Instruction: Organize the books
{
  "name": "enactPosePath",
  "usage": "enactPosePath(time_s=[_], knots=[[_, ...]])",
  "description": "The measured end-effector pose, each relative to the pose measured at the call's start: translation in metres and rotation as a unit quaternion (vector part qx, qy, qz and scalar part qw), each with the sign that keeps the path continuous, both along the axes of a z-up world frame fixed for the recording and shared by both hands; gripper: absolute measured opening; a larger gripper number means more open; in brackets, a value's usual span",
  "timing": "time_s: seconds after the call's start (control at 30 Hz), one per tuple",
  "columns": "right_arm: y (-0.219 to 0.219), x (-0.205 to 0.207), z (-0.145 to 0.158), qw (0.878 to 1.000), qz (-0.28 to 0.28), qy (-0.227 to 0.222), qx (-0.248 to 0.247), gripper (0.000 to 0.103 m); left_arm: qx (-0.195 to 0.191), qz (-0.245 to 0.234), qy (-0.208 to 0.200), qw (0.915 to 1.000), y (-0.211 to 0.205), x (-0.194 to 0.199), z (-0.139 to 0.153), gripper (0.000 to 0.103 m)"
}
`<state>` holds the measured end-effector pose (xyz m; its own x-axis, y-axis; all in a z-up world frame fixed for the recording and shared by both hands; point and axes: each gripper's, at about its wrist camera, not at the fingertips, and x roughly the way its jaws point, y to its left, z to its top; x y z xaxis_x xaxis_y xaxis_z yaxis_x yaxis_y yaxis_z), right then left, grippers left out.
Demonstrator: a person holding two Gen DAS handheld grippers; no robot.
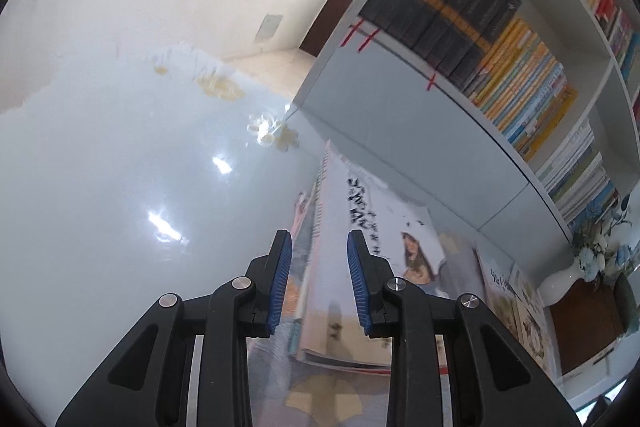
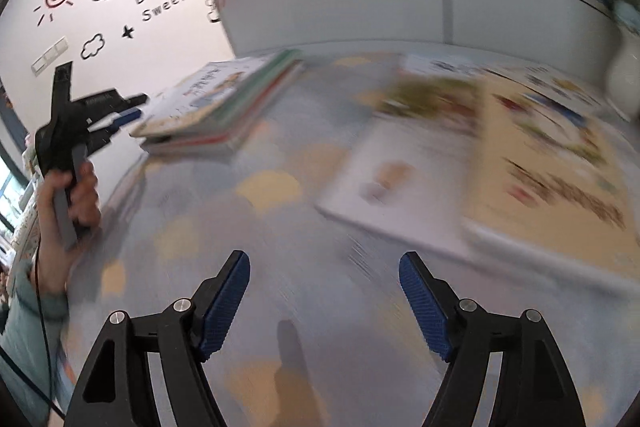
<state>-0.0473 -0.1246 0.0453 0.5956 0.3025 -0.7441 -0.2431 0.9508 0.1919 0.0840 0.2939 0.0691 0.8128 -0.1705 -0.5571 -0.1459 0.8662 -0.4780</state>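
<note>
Two grippers, two different jobs going on. The left gripper [image 1: 318, 251] sits at the near edge of a small stack of books [image 2: 224, 103] at the left end of the table [image 2: 280, 247], and from the right wrist view it looks like its jaws are pinched on the stack's corner, narrow gap, stack tilted up a bit off the tablecloth. In its own view the blue pads straddle the spine edge of the top book [image 1: 372, 239], though I can't swear they're pressing. The right gripper [image 2: 324, 291] has its jaws wide apart with nothing between them, hovering over bare tablecloth, and the view's smeared.

More loose books lie flat to the right: a white one [image 2: 396, 187] and a big yellow picture book [image 2: 552, 179]. Bookshelf [image 1: 516, 75] is right behind.

My guess: gathering books into a pile. Next the right gripper needs to line up on the white book's edge and close on it.
</note>
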Motion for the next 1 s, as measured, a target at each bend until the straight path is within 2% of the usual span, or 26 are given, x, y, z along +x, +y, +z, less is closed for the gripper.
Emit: enactPosePath(time_s=[0.07,0.17,0.23,0.27,0.3,0.37,0.4,0.47,0.53,0.57,0.67,0.73,0.8,0.87,1.0], knots=[[-0.029,-0.014,0.006,1.000,-0.016,-0.003,-0.005,0.075,0.017,-0.016,0.001,0.9997,-0.013,-0.004,0.012,0.026],[-0.075,-0.031,0.023,0.999,-0.043,-0.021,-0.016,0.075,0.065,-0.057,-0.002,0.9962,-0.054,-0.013,0.035,0.026],[-0.106,-0.031,0.041,0.997,-0.065,-0.042,-0.023,0.075,0.092,-0.094,-0.013,0.9912,-0.090,-0.019,0.051,0.026],[-0.124,-0.027,0.052,0.994,-0.086,-0.055,-0.025,0.078,0.108,-0.119,-0.017,0.9869,-0.116,-0.022,0.059,0.026],[-0.138,-0.022,0.060,0.992,-0.109,-0.061,-0.023,0.085,0.115,-0.152,-0.019,0.9815,-0.147,-0.023,0.066,0.026],[-0.176,-0.006,0.072,0.987,-0.148,-0.059,0.024,0.087,0.101,-0.207,-0.010,0.9729,-0.189,-0.022,0.070,0.033],[-0.185,0.000,0.073,0.985,-0.157,-0.050,0.042,0.087,0.081,-0.241,0.000,0.9672,-0.214,-0.020,0.068,0.033],[-0.214,0.017,0.065,0.977,-0.197,-0.012,0.083,0.086,0.038,-0.289,0.042,0.9558,-0.259,-0.012,0.052,0.033],[-0.237,0.024,0.055,0.966,-0.235,-0.001,0.107,0.076,0.012,-0.302,0.069,0.9508,-0.289,-0.006,0.037,0.033],[-0.249,0.023,0.050,0.961,-0.250,-0.007,0.122,0.065,0.009,-0.311,0.074,0.9476,-0.307,-0.006,0.027,0.033],[-0.266,0.019,0.030,0.951,-0.258,-0.007,0.174,0.062,0.025,-0.323,0.086,0.9421,-0.345,-0.006,0.005,0.033],[-0.259,0.027,0.018,0.954,-0.239,0.005,0.182,0.057,0.018,-0.329,0.099,0.9389,-0.360,-0.003,-0.011,0.033],[-0.245,0.036,0.008,0.963,-0.216,0.023,0.161,0.044,0.012,-0.320,0.100,0.9419,-0.368,-0.002,-0.023,0.033],[-0.230,0.041,0.002,0.970,-0.203,0.029,0.134,0.038,0.007,-0.321,0.113,0.9404,-0.370,0.002,-0.031,0.033],[-0.207,0.045,-0.003,0.978,-0.184,0.023,0.094,0.035,-0.016,-0.321,0.108,0.9409,-0.368,0.005,-0.034,0.033]])
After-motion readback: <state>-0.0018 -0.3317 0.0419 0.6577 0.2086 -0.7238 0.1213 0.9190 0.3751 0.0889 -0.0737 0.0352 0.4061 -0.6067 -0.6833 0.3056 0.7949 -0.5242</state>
